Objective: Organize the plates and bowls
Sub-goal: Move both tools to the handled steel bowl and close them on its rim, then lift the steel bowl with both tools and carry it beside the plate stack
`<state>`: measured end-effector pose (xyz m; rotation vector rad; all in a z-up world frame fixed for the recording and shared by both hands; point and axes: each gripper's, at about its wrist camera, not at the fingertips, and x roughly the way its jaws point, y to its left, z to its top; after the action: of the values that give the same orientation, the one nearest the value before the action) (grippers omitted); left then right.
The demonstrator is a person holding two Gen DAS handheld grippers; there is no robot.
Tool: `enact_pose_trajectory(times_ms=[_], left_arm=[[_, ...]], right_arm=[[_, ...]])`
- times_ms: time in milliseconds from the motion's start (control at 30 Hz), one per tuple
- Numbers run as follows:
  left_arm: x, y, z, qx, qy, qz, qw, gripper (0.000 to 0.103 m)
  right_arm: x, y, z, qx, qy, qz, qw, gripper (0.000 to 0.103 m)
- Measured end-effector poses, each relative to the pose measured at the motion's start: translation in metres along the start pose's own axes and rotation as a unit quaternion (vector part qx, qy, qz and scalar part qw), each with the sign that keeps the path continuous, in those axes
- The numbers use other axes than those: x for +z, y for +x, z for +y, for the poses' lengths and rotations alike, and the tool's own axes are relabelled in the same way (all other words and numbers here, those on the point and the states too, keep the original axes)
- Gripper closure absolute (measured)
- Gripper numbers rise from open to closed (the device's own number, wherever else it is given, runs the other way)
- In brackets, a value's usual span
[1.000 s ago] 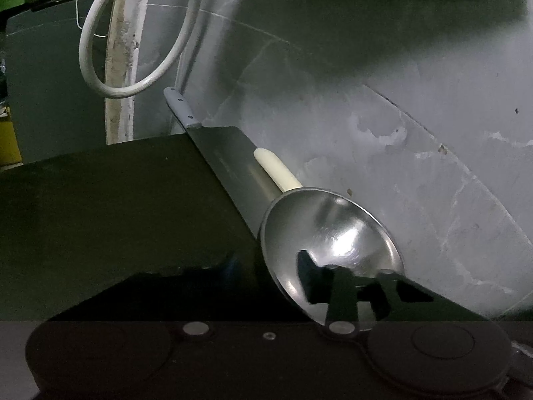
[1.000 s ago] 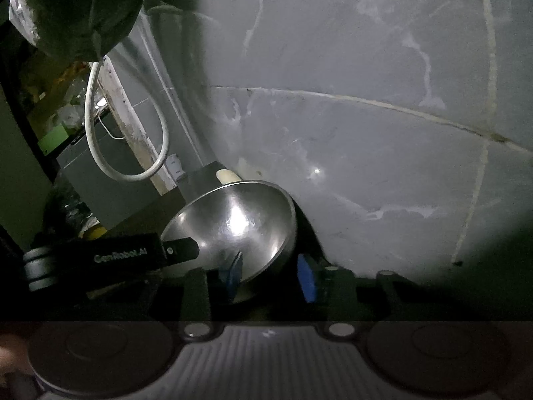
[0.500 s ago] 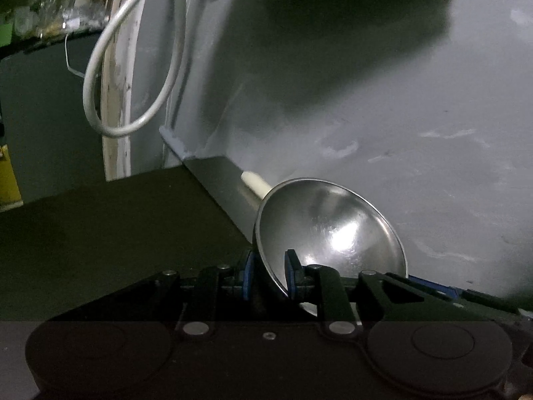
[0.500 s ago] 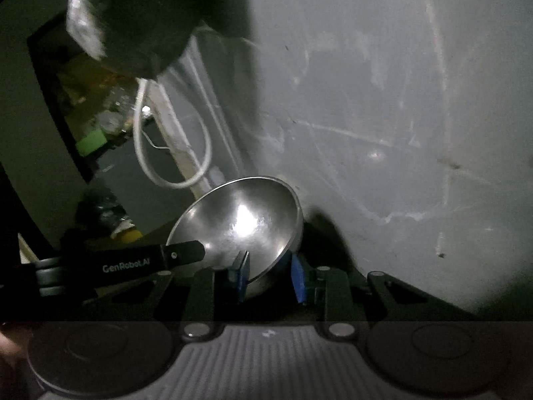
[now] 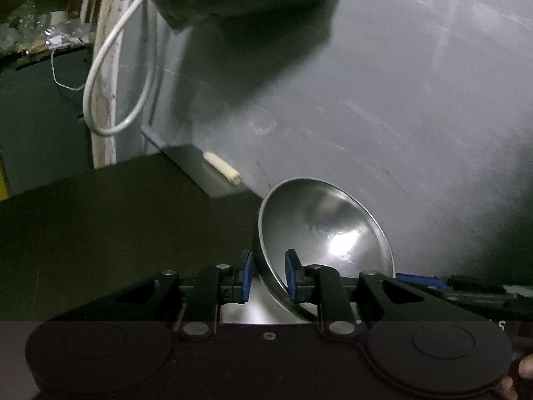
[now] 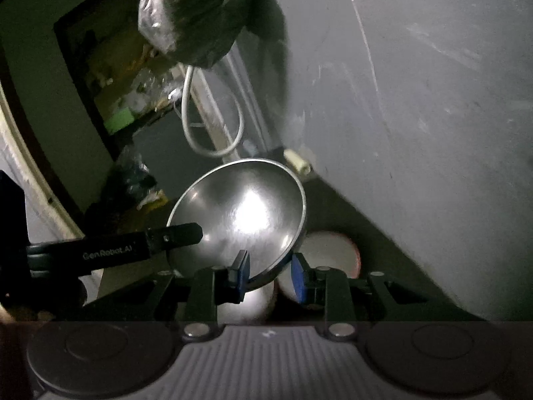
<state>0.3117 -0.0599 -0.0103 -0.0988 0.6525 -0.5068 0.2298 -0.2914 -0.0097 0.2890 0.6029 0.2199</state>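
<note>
A shiny steel bowl is held tilted above the dark counter, with both grippers on its rim. My left gripper is shut on the near rim, blue pads on either side of the wall. In the right wrist view the same steel bowl has its lower rim between the pads of my right gripper, which is shut on it. The left gripper's black finger reaches onto the bowl's left edge. Beneath the bowl sits a white bowl with a reddish rim.
A plastic bag with dark contents hangs overhead by the grey wall. A white cable loop hangs at the left. A cream cylinder lies on a metal ledge. The dark counter stretches leftwards.
Both grippers closed on the steel bowl's rim and lifted it up and away from the wall. The white bowl beneath has come into view.
</note>
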Motion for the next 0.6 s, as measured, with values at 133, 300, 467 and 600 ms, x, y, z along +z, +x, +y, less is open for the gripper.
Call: enact_pose_trajectory(times_ms=[133,300,467,600], left_arm=[[-0.028,-0.019,-0.01,-0.011,-0.008,0.035,0.9993,0.081],[-0.064,-0.036,-0.015,-0.02,-0.024,0.071,0.997,0.081],[-0.09,-0.047,-0.016,-0.02,-0.026,0.109,0.9934,0.081],[-0.102,-0.057,-0.016,-0.02,-0.024,0.135,0.9904,0.081]], right_arm=[[-0.025,-0.028,0.001,-0.002,0.001,0.03,1.0,0.072],[-0.055,-0.051,0.001,-0.001,0.021,0.074,0.997,0.072],[-0.078,-0.066,0.006,-0.001,0.027,0.105,0.994,0.072],[-0.092,-0.076,0.011,0.003,0.026,0.13,0.991,0.072]])
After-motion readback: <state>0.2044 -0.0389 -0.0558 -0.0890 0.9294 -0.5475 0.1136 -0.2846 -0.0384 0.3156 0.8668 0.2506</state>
